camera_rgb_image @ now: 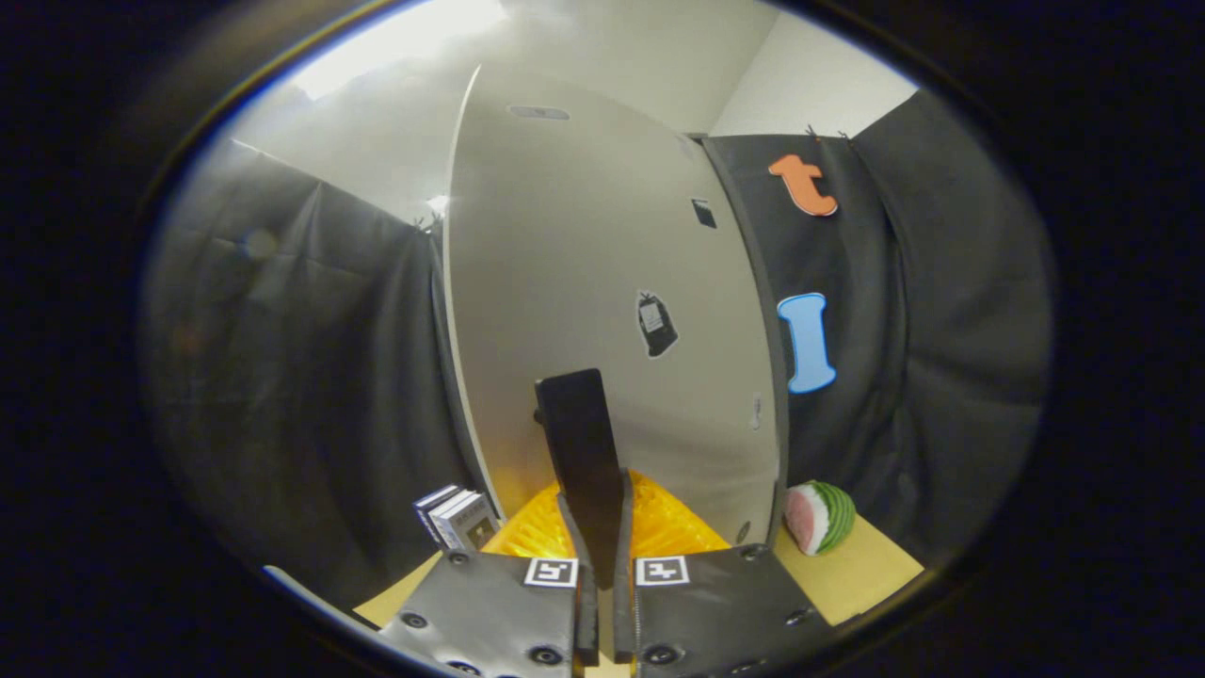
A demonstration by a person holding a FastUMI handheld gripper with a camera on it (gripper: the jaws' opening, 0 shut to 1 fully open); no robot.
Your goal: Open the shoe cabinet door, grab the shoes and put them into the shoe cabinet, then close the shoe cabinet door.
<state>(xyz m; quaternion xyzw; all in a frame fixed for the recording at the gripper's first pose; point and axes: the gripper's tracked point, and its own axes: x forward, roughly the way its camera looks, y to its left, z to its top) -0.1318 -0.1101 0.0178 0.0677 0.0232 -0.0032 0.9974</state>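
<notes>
The shoe cabinet's pale door stands tall right in front of me, with a small dark sticker on its face. A black upright handle juts from the door's lower part. My gripper is shut on that handle, one finger pressing on each side of its lower end. The door's left edge shows against the booth cloth, and a dark strip runs down its right side. Whether the door is ajar I cannot tell.
A toy watermelon slice lies on the light wooden surface, right of the door's foot. A small stack of boxes or books stands left of my fingers. Black cloth walls close in on both sides.
</notes>
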